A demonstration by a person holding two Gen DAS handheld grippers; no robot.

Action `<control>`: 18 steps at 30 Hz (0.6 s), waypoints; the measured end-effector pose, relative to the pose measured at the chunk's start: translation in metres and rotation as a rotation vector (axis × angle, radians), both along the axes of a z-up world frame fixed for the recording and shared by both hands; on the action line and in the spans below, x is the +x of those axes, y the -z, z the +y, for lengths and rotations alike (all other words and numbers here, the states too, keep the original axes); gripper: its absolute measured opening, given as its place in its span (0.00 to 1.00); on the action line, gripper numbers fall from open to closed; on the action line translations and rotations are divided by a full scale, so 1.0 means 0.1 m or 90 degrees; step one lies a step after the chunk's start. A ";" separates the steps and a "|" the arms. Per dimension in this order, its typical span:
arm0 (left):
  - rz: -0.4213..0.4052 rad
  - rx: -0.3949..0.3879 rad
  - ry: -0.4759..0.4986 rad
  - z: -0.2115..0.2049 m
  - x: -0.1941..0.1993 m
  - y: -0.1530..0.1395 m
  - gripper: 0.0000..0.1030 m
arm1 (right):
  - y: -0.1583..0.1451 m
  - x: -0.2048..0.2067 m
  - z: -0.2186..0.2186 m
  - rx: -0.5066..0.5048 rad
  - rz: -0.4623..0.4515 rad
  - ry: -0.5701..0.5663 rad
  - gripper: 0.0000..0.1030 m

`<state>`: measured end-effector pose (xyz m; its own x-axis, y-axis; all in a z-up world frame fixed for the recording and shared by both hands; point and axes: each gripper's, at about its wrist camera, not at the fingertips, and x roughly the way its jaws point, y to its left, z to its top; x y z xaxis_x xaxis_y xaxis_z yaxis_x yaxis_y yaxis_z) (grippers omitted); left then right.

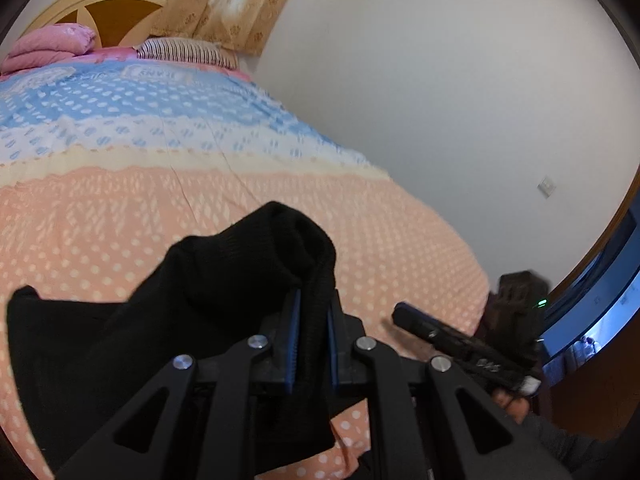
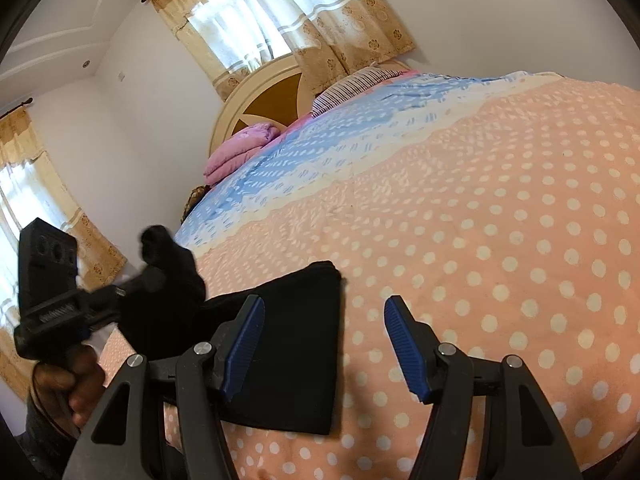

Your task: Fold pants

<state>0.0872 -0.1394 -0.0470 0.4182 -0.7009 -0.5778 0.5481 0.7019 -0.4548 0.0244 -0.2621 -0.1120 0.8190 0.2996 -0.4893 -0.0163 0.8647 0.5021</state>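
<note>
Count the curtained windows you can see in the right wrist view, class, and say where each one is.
2. One curtained window is behind the headboard at the far end of the bed; another window is on the side wall at the picture's left edge. More may lie outside the view.

Black pants point(image 2: 296, 344), knit/ribbed fabric. Lower part lies flat on bed, folded into neat slab w/ layered edge at far corner, on peach dotted area near bed's foot. Other part lifted off bed, bunched, draping down toward flat section. Raised end pinched in left gripper point(image 1: 314, 312) betw. blue fingers point(image 1: 295, 340), cloth humped above tips and hanging to gripper's left side. Seen from right wrist cam as dark lump at left.
</note>
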 end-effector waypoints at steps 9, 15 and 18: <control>-0.039 0.051 0.015 -0.28 -0.19 0.18 0.26 | 0.09 0.05 0.02 0.015 -0.002 -0.029 0.62; -0.134 0.024 -0.014 0.03 -0.53 -0.05 0.85 | 0.11 0.05 0.02 0.029 -0.003 -0.022 0.62; -0.155 0.037 -0.060 0.27 -0.55 -0.05 0.90 | 0.03 0.05 0.08 0.029 -0.007 -0.016 0.62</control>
<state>0.0324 -0.1121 -0.0420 0.6117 -0.6205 -0.4907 0.5667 0.7765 -0.2754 0.0289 -0.2540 -0.1155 0.8163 0.3416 -0.4658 -0.0435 0.8405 0.5401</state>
